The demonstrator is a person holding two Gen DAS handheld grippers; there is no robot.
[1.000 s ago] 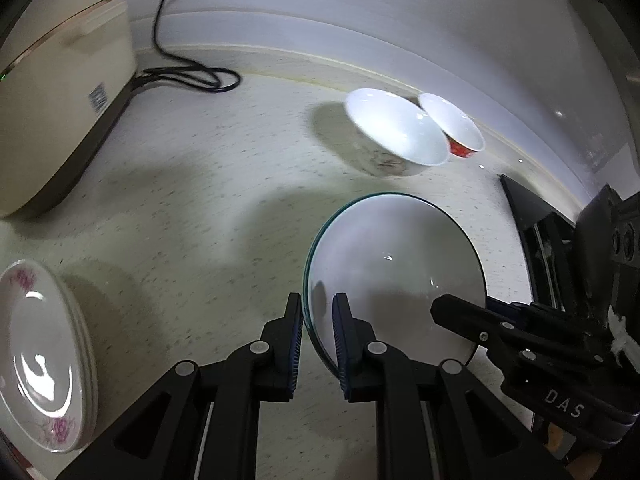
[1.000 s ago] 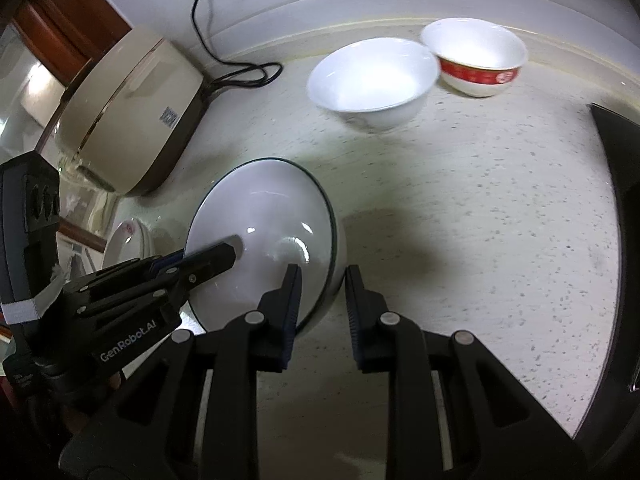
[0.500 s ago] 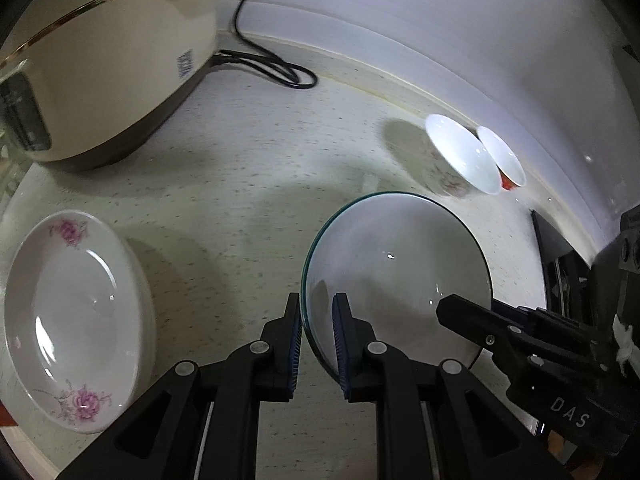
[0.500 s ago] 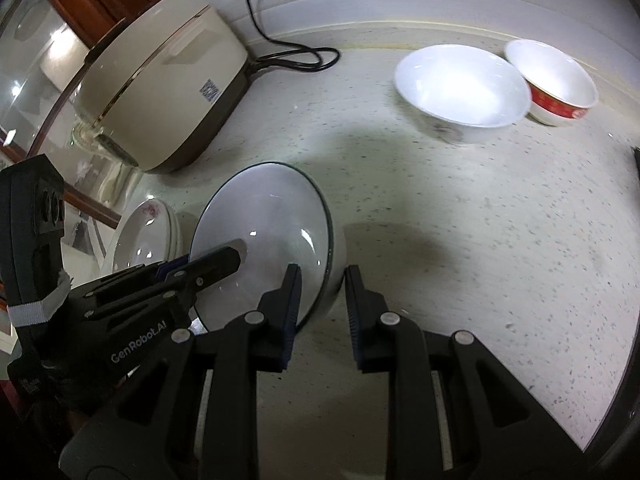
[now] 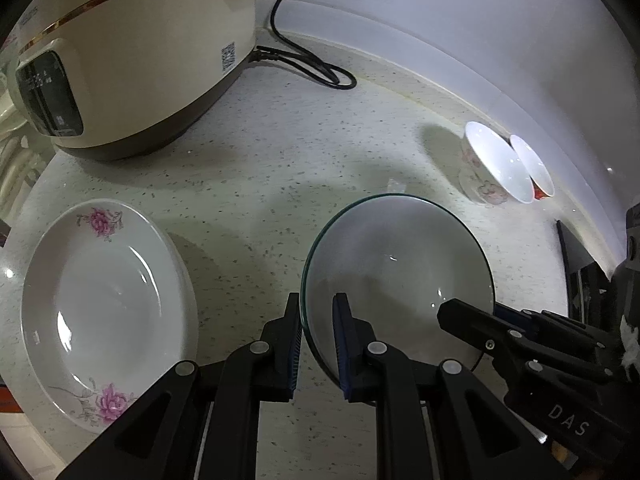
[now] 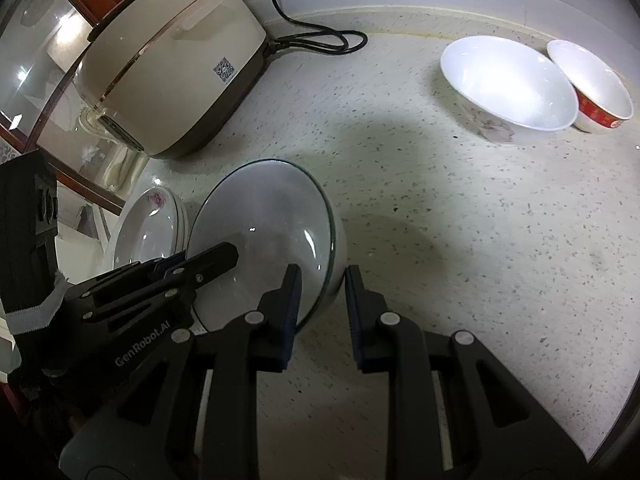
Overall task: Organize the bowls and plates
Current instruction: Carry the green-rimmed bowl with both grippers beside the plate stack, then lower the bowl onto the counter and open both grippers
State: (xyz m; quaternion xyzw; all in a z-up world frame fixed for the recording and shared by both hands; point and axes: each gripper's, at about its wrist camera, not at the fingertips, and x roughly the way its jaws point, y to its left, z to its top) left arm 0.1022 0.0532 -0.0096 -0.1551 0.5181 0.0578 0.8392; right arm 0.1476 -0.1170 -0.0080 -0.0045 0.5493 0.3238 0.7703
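Note:
A white plate with a dark green rim (image 5: 396,264) (image 6: 264,232) hangs above the speckled counter, held from both sides. My left gripper (image 5: 316,340) is shut on its left rim. My right gripper (image 6: 320,308) is shut on its right rim, and its fingers (image 5: 472,320) show in the left wrist view. A stack of white plates with pink flowers (image 5: 100,304) (image 6: 148,232) sits on the counter just left of the held plate. A white flowered bowl (image 5: 492,168) (image 6: 508,84) and a red-banded bowl (image 5: 536,168) (image 6: 592,88) stand by the back wall.
A cream rice cooker (image 5: 120,52) (image 6: 172,76) stands at the back left, its black cord (image 5: 312,64) coiled along the wall. A dark stove edge (image 5: 576,256) lies at the right. A glass cabinet door (image 6: 36,60) is beyond the counter's left end.
Both grippers carried the green-rimmed plate leftward along the counter. The flowered plate stack and rice cooker came closer into view; the two bowls dropped back to the right.

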